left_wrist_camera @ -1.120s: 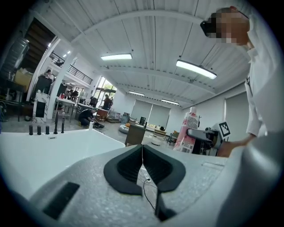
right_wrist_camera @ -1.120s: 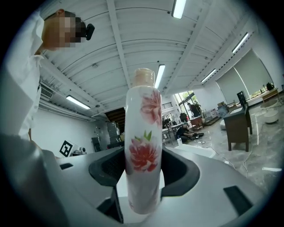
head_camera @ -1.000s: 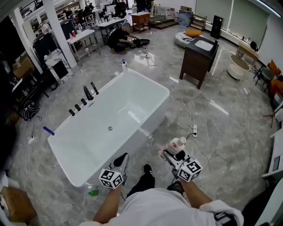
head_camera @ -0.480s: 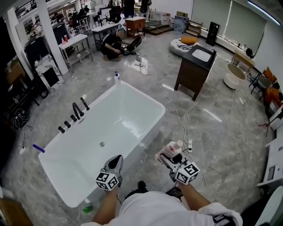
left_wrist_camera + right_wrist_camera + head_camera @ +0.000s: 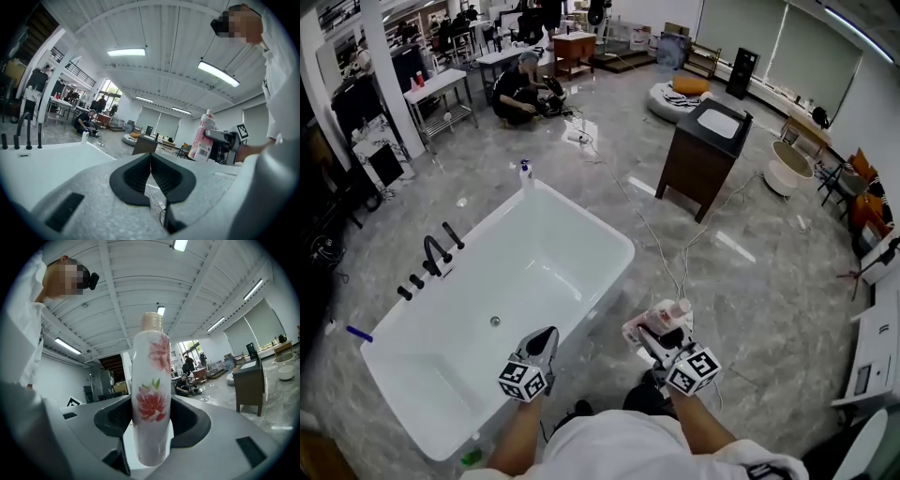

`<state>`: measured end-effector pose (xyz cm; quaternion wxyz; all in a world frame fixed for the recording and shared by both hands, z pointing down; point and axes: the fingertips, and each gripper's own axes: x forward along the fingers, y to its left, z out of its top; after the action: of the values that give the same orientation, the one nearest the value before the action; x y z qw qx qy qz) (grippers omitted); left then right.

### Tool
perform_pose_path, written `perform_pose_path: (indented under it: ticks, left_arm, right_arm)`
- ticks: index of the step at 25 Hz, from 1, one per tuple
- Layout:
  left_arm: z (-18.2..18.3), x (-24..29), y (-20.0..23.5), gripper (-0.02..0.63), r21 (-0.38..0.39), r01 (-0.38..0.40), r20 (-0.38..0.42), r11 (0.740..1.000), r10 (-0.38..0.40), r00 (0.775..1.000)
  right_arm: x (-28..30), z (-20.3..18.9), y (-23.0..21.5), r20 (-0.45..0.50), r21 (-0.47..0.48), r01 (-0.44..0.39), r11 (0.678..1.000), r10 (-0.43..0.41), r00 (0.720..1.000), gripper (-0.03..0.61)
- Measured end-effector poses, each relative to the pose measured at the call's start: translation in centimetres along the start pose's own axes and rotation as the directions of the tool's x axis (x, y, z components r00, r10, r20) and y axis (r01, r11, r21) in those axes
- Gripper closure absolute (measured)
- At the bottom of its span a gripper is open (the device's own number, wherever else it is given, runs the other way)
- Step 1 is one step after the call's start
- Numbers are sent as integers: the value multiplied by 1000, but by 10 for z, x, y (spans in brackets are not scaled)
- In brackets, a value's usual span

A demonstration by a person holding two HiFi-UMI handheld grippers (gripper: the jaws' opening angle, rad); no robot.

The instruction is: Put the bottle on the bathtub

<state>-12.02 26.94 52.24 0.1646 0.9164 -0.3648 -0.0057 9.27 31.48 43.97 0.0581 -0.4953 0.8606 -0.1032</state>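
In the head view the right gripper (image 5: 656, 331) covers part of the bottle (image 5: 668, 309). At 7 o'clock, on the floor beside the bathtub (image 5: 544, 262), a green thing (image 5: 470, 458) is too small to tell.

A glossy grey marble floor (image 5: 769, 272) fills a large hall, with white cables (image 5: 659, 248) trailing across it. A dark wooden vanity (image 5: 698, 159) with a white basin stands mid-floor. White pillars (image 5: 389, 84) and tables (image 5: 441, 89) line the far left, and blinds (image 5: 787, 37) cover the far windows. Strip lights (image 5: 126, 52) hang from a ribbed white ceiling (image 5: 164, 28).
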Motion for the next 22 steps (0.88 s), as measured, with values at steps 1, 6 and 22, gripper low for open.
perform_pose_path:
  ticks: [1, 6, 22]
  left_arm:
    - [-1, 13, 2, 597, 1, -5, 0, 1000, 5, 1000]
    - [8, 69, 14, 597, 11, -91, 10, 996, 91, 996]
    - [60, 233, -23, 597, -81, -377, 94, 923, 383, 919]
  right_arm:
    - [7, 2, -12, 3, -8, -8, 1000, 8, 1000, 350]
    - [44, 6, -76, 1, 6, -88, 996, 88, 996, 350]
    - [106, 73, -271, -85, 30, -382, 924, 383, 920, 350]
